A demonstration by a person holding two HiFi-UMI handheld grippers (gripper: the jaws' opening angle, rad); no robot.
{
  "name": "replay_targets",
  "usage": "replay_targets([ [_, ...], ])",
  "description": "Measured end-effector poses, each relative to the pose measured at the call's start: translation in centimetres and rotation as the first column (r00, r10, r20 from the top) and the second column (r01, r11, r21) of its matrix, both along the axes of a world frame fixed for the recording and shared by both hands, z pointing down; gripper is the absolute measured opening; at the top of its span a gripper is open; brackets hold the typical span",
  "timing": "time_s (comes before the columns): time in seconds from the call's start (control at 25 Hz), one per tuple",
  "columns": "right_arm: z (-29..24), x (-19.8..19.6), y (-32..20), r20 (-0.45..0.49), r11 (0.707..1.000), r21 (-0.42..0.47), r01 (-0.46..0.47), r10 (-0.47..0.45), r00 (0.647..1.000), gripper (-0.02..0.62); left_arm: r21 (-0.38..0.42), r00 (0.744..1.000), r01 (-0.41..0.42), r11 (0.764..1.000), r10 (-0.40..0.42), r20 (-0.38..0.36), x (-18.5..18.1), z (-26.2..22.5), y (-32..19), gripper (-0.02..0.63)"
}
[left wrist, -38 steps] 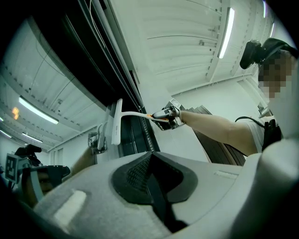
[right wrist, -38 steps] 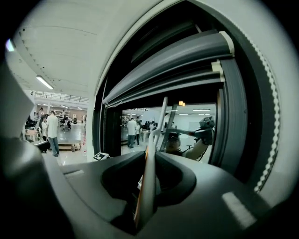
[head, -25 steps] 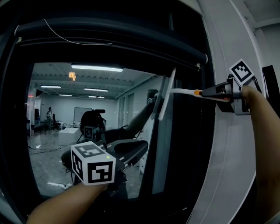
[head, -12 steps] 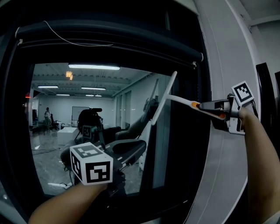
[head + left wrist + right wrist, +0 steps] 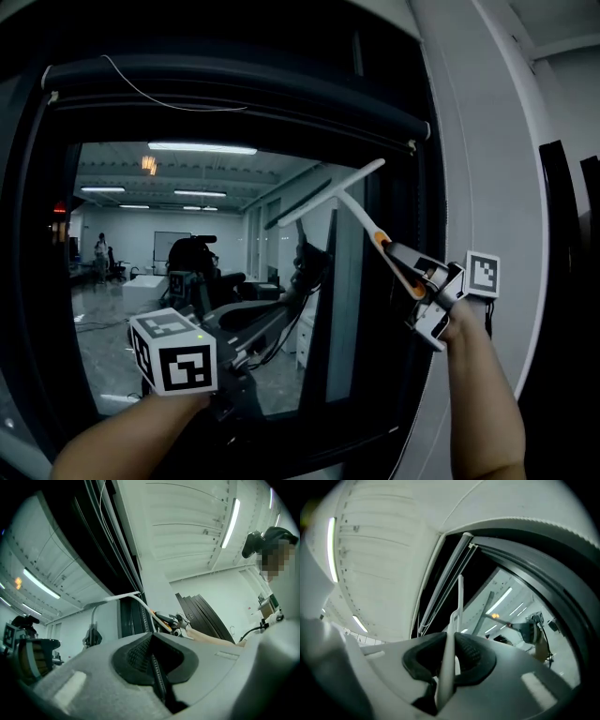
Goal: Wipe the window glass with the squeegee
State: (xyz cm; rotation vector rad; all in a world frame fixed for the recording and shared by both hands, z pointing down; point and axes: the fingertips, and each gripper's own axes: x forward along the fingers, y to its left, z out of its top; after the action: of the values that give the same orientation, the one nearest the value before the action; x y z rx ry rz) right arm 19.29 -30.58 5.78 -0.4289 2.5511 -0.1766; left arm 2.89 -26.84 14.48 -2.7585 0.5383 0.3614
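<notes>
The squeegee [image 5: 330, 192] has a white blade and a white handle with an orange band. Its blade lies slanted against the upper right of the dark window glass [image 5: 141, 244]. My right gripper [image 5: 405, 269] is shut on the handle from below right. In the right gripper view the handle [image 5: 448, 663] runs up between the jaws to the blade [image 5: 460, 597]. My left gripper [image 5: 281, 314] hovers low in front of the glass, shut and holding nothing. The left gripper view shows the squeegee [image 5: 123, 596] and the right gripper [image 5: 169, 622] beyond its closed jaws.
A rolled blind [image 5: 234, 89] with a thin cord runs across the top of the window. A black frame post [image 5: 394, 309] and a white wall [image 5: 478, 141] bound the glass on the right. The glass reflects a lit room, ceiling lights and the person.
My right gripper has dropped lower and moved left, tipping the squeegee blade from near upright to a slant. The left gripper has shifted slightly left.
</notes>
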Motion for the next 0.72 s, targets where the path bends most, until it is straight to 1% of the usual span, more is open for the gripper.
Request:
replay_targets([
  [0.12, -0.9, -0.3, -1.6, 0.158, 0.999, 0.029, 0.021, -0.026, 0.987, 0.063, 0.0, 1.0, 0.025, 1.0, -0.025, -0.005, -0.6, -0.4, 0.3, 0.0],
  [0.24, -4.2, -0.7, -4.0, 0.282, 0.997, 0.032, 0.065, -0.071, 0.957, 0.063, 0.027, 0.998, 0.061, 0.998, -0.061, -0.002, -1.2, -3.2, -0.4, 0.0],
  [0.36, -6.3, -0.9, -5.7, 0.341, 0.993, 0.015, 0.118, -0.116, 0.933, 0.063, 0.05, 0.997, 0.081, 0.995, -0.081, -0.005, -0.8, -4.9, -0.6, 0.0],
  [0.48, -6.4, -1.0, -6.1, 0.374, 0.984, 0.019, 0.177, -0.171, 0.912, 0.063, 0.055, 0.996, 0.084, 0.995, -0.084, 0.0, -0.7, -4.4, -0.6, 0.0],
  [0.56, -6.4, -0.7, -6.2, 0.411, 0.979, 0.033, 0.203, -0.199, 0.89, 0.063, 0.06, 0.996, 0.091, 0.994, -0.091, 0.008, -1.0, -3.7, -0.7, 0.0],
  [0.72, -6.5, -0.2, -6.5, 0.482, 0.974, 0.035, 0.224, -0.213, 0.85, 0.063, 0.069, 0.993, 0.115, 0.991, -0.116, 0.014, -1.7, -2.5, -0.6, 0.0],
])
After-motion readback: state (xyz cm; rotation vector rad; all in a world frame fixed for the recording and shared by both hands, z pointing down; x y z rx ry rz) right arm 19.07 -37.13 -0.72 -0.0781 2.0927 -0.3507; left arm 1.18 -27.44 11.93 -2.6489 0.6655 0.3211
